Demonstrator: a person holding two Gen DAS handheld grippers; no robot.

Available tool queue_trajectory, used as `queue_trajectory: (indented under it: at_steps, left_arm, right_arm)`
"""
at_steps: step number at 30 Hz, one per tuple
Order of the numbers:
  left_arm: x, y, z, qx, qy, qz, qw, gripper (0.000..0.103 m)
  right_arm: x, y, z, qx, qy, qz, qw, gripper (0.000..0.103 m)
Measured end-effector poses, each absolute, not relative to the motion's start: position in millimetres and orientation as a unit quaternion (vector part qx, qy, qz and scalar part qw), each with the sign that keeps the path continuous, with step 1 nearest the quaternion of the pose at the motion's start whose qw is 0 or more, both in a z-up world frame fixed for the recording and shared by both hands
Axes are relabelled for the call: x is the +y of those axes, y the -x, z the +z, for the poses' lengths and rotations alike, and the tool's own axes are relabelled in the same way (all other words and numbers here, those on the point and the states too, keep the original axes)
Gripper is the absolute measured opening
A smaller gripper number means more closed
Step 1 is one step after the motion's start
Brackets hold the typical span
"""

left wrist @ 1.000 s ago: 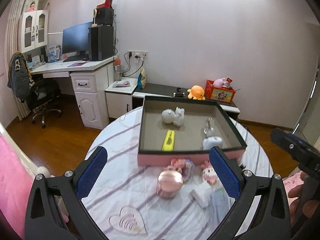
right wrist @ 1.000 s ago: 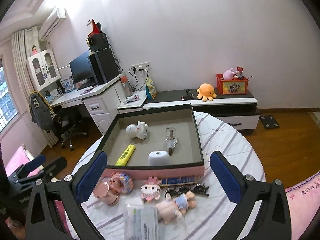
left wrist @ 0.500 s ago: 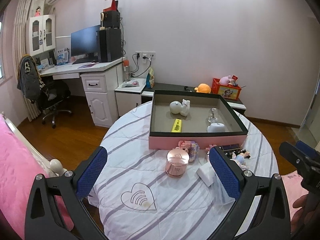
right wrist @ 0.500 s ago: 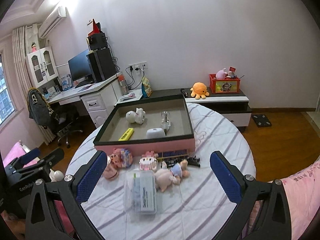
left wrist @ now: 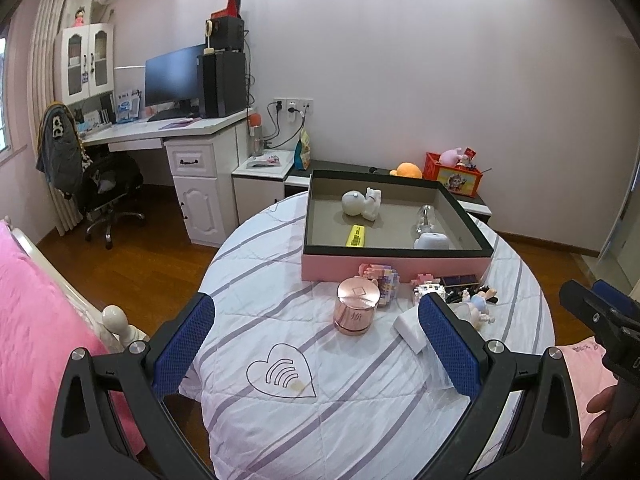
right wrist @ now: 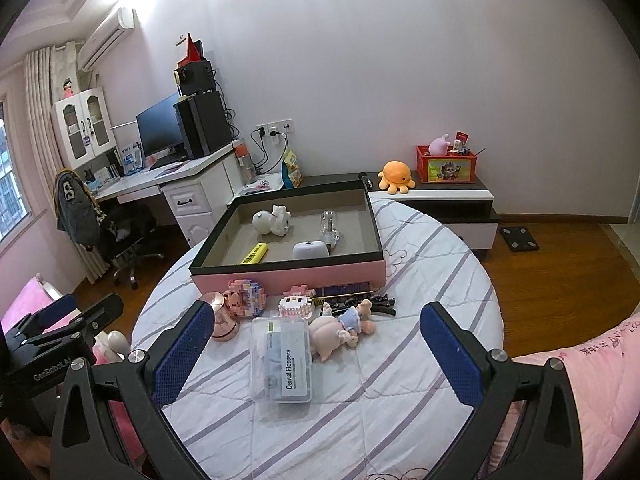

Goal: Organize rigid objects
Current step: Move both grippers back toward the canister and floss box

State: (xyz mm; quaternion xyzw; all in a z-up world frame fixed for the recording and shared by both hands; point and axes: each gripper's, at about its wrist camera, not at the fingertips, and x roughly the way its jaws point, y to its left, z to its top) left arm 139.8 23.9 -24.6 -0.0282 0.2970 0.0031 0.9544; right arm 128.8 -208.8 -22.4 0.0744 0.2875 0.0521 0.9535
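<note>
Right wrist view: the right hand-held gripper (right wrist: 318, 352) hangs released, fingers wide apart, above a clear dental flosser case (right wrist: 282, 360) lying on the round striped surface (right wrist: 420, 280). Beside the case lie a small doll (right wrist: 340, 326) and a rose-gold jar (right wrist: 220, 316). Behind them the pink tray (right wrist: 288, 272) holds a yellow highlighter (right wrist: 254, 253) and a white figurine (right wrist: 272, 220). The left hand-held gripper (left wrist: 316, 340) is likewise spread, holding nothing.

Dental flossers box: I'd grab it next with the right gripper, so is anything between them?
Nothing visible. The dental flossers box lies on bare cloth ahead of the open right gripper; the doll lies beside it.
</note>
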Motion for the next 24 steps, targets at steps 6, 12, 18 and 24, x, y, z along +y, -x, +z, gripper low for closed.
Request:
queue_trajectory:
  at_steps: [6, 12, 18, 24]
  left_arm:
    - [23.9, -144.1, -31.5, 0.305, 0.029, 0.004, 0.952, 0.103]
    - [22.6, -149.9, -41.6, 0.314, 0.021, 0.006, 0.949, 0.103]
    - [20.6, -160.3, -62.5, 0.334, 0.011, 0.01, 0.942, 0.103]
    - [22.2, -172.7, -82.9, 0.354, -0.003, 0.019, 0.935, 0.103]
  right_arm:
    - [-207.8, -132.1, -29.2, 0.301, -0.072, 0.05, 0.949, 0.103]
    - [-204.6, -139.4, -40.4, 0.319, -0.071, 0.052, 0.944, 0.103]
    - [-192.1, -152.4, -61.7, 0.351, -0.062, 0.058, 0.932, 0.103]
    - [-171.7, -168.7, -89.6, 0.391, -0.05, 0.07, 0.916, 0.103]
